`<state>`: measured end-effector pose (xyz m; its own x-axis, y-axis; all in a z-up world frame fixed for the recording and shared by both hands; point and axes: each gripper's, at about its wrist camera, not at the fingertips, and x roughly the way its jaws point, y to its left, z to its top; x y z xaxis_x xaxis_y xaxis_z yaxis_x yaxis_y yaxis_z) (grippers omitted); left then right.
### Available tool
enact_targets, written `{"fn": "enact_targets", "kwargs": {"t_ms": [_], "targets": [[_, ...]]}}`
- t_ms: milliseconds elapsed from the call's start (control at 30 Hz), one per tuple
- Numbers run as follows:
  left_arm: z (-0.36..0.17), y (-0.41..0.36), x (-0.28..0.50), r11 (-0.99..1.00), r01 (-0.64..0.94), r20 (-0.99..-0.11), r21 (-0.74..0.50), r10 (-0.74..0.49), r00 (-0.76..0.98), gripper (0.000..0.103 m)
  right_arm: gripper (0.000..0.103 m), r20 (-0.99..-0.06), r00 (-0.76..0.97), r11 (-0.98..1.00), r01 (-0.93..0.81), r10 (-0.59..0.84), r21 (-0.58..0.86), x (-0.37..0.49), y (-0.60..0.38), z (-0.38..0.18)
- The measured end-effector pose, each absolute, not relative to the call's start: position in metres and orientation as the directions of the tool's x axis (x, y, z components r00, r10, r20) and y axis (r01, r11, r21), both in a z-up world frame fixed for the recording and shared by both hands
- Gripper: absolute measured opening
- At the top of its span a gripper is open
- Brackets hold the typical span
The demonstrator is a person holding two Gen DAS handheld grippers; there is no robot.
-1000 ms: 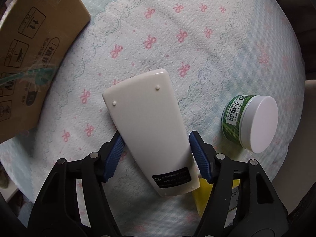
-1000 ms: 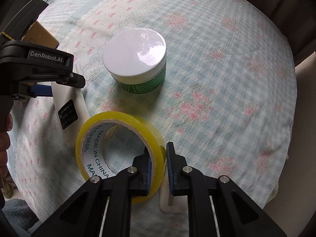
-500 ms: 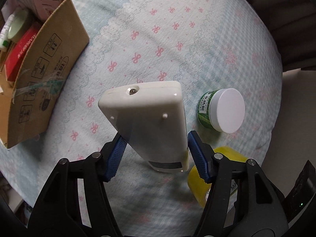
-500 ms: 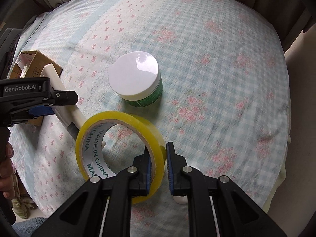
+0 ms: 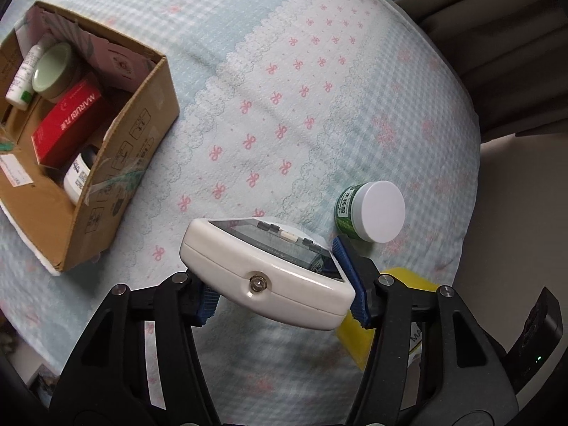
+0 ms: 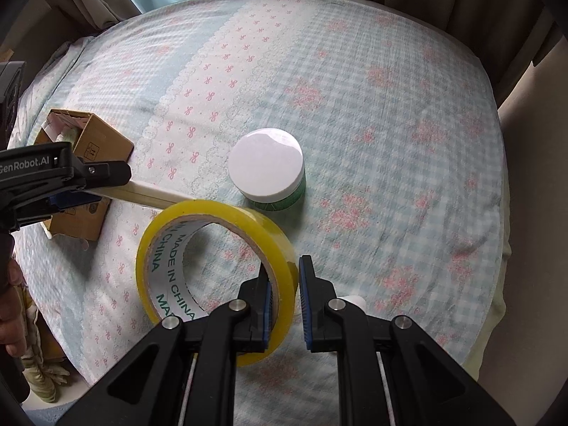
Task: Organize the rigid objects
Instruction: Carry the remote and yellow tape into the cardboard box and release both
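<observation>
Left tongs (image 5: 284, 291) pinch a white remote (image 5: 266, 266) at lower centre; right tongs (image 6: 284, 301) clamp a yellow tape roll (image 6: 213, 266); cardboard box (image 5: 117, 177) upper left, green jar (image 6: 268, 174) centre.

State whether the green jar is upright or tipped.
Upright: the green jar stands on the tablecloth, white lid facing up.

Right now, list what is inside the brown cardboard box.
Inside the brown cardboard box: a red rectangular carton, a pale green round-lidded jar, a small white bottle and a white labelled container. The near wall and these items cover the box floor and anything beneath.
</observation>
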<state>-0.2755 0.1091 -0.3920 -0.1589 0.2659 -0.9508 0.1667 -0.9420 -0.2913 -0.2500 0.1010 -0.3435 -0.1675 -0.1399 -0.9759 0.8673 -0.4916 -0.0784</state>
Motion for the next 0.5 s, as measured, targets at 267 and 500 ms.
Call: {"fn": "enact_targets", "kwargs": {"t_ms": [267, 500], "targets": [[-0.353, 0.085, -0.266, -0.925, 0.177, -0.93, -0.335, 0.295, -0.22, 0.054, 0.013, -0.967, -0.183, -0.508, 0.859, -0.176, -0.07, -0.232, 0.096, -0.312], [-0.29, 0.045, -0.261, -0.917, 0.142, -0.895, -0.372, 0.314, -0.317, 0.054, 0.013, -0.954, -0.197, -0.511, 0.858, -0.227, -0.055, -0.205, 0.079, -0.268]]}}
